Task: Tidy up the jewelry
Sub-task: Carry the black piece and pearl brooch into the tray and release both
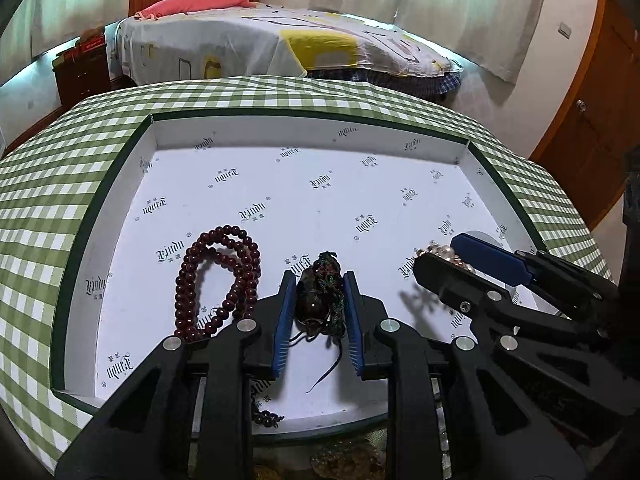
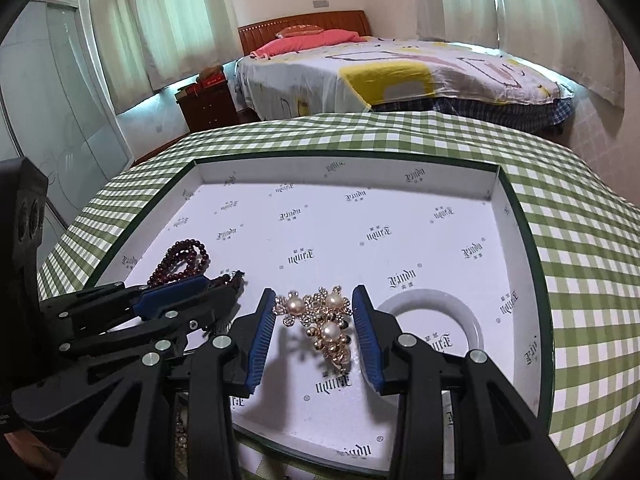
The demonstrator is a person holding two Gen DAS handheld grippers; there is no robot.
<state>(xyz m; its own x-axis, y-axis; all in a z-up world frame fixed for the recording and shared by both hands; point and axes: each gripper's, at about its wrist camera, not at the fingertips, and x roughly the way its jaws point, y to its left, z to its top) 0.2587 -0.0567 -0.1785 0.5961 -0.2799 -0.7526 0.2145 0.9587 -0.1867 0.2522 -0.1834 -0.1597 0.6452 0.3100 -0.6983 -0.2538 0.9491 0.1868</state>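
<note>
Both sets of jaws sit partly open: left gripper (image 1: 318, 312) brackets a dark corded pendant (image 1: 320, 300), pads touching or nearly so; right gripper (image 2: 316, 330) straddles a pearl-and-gold brooch (image 2: 320, 320), gaps either side. Left of the left jaws, red beads (image 1: 218, 280); right of the right jaws, a white bangle (image 2: 432, 312); all inside the white tray (image 1: 120, 184).

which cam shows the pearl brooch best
The right wrist view: the pearl brooch sits whole between the right gripper fingers, pearls and gold petals clear. The left wrist view shows only a few of its beads past the right gripper's finger.
</note>
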